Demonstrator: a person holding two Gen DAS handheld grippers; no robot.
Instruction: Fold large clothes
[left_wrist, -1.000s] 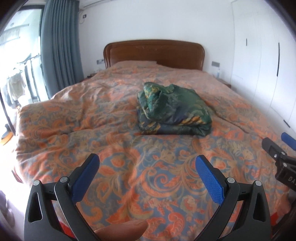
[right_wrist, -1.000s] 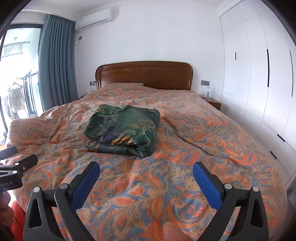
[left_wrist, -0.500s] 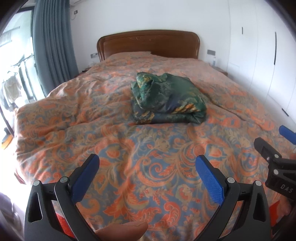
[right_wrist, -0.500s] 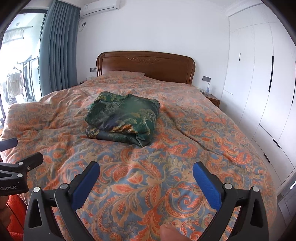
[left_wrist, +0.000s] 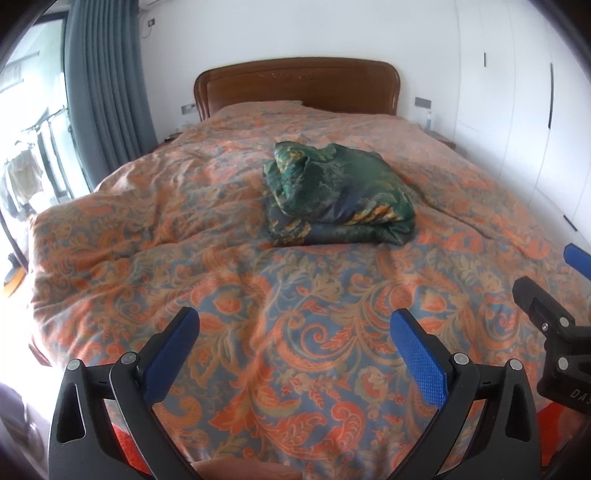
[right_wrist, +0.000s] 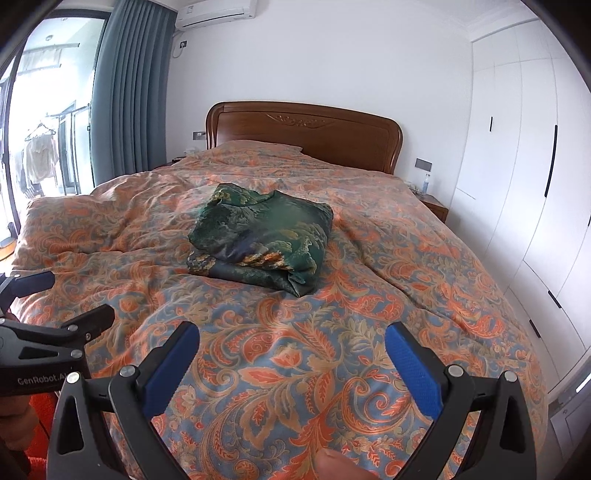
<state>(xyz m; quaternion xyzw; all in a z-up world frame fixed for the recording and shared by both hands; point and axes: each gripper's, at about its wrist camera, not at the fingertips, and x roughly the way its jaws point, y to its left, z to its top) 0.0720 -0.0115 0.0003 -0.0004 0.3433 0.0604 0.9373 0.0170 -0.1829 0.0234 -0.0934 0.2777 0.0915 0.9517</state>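
Green floral satin garment, folded into a thick bundle, sits at the centre of the bed, well apart from both tools.

Bundle lies above the middle of both frames on the orange paisley quilt, its long axis running roughly left to right across the bed, with the folded edge toward the cameras. Left tool at the bottom of its frame has blue-padded fingers spread wide, gripping nothing; right tool is likewise wide apart and empty. From the left view the bundle sits slightly right of centre, from the right view slightly left, so it lies between the two; neither tool looks clearly nearer. Any further fold calls for a forward reach over bare quilt.
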